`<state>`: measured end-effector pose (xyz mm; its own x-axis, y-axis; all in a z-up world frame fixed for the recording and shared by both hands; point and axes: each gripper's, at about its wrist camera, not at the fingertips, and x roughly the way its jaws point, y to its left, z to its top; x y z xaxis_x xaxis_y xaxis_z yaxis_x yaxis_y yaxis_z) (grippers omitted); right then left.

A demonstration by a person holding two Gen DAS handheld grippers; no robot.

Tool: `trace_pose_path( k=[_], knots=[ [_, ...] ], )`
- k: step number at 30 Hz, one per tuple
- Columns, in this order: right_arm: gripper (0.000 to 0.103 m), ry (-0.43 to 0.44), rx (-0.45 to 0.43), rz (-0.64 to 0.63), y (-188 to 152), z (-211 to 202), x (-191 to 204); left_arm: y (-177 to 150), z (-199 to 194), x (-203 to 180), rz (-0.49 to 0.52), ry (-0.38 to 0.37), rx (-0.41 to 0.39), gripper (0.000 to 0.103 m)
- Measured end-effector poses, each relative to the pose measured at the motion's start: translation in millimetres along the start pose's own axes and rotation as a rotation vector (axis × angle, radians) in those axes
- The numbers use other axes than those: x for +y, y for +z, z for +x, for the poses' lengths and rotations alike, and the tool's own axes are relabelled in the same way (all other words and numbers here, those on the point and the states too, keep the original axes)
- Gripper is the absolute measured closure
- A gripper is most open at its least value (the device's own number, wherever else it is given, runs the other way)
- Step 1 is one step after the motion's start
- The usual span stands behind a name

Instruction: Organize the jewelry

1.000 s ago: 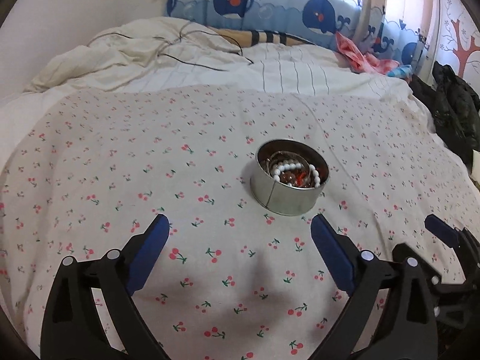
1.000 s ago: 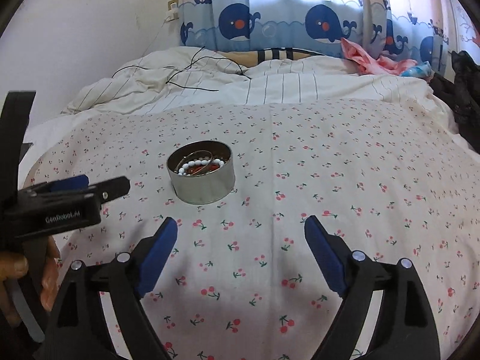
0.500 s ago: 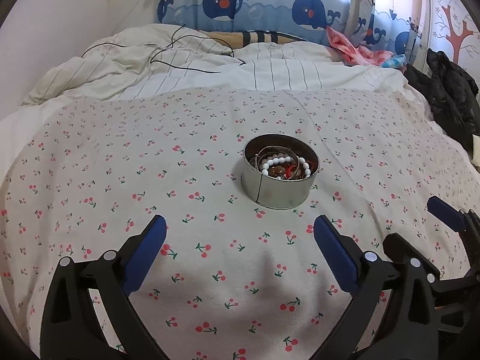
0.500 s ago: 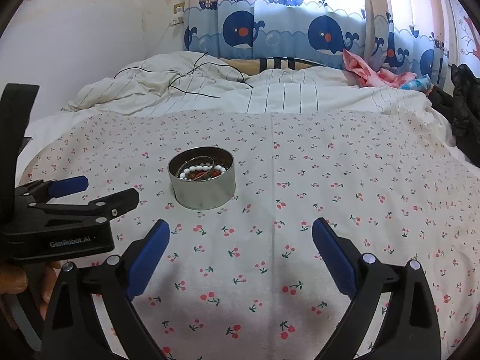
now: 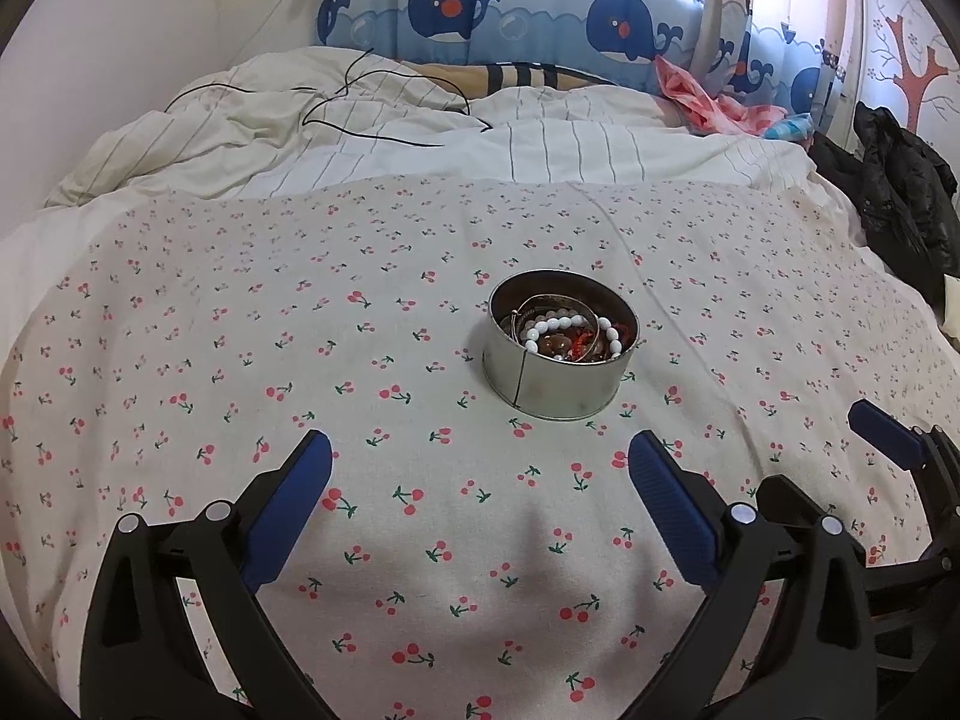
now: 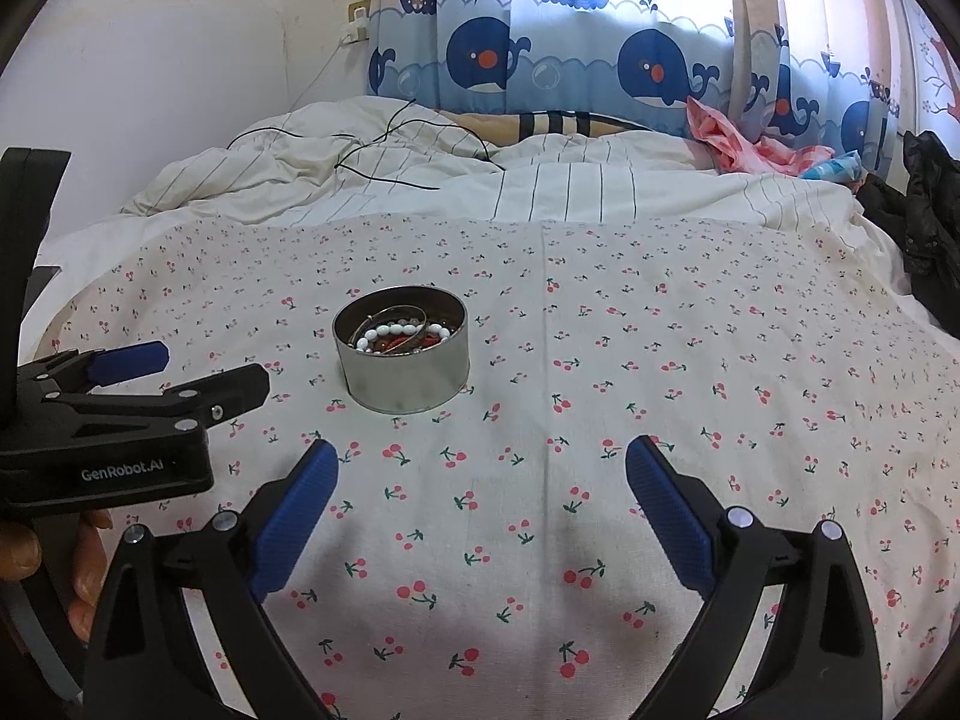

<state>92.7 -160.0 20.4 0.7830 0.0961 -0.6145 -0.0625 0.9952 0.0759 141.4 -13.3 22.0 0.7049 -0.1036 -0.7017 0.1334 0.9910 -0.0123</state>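
Two tools spread empty, left tool, right tool, jewelry-filled tin on cherry-print sheet

tin: silver
beads: white
sheet: cream, red cherry print
curtain: blue, navy whales
quilt: white, thin dark stripes
pads: blue

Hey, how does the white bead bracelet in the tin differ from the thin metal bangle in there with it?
The bracelet is a string of chunky white oval beads; the bangle is one thin, plain silvery wire hoop. The bracelet lies across the middle on top of the red and brown pieces; the bangle sits nearer the far wall. Both are loops lying inside the open round tin, neither touched by a hand-held gripper.
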Motion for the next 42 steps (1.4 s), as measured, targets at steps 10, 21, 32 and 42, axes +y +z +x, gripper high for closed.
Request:
trace_pose_path(
  k=[10,21,32,42],
  knots=[
    [0.008,-0.001,-0.002,-0.002,-1,1,-1,-1,1,1,-0.004,-0.004,0.008,0.008],
    [0.008,-0.003,0.001,-0.003,-1,1,-1,-1,4,2,-0.005,0.0,0.02,0.008],
    [0.008,-0.005,0.003,-0.001,-1,1,-5,0,8,3,0.017,0.03,0.051,0.008],
    [0.008,-0.003,0.01,-0.001,-3,3,-7,1,12,5,0.017,0.041,0.075,0.008]
  ],
)
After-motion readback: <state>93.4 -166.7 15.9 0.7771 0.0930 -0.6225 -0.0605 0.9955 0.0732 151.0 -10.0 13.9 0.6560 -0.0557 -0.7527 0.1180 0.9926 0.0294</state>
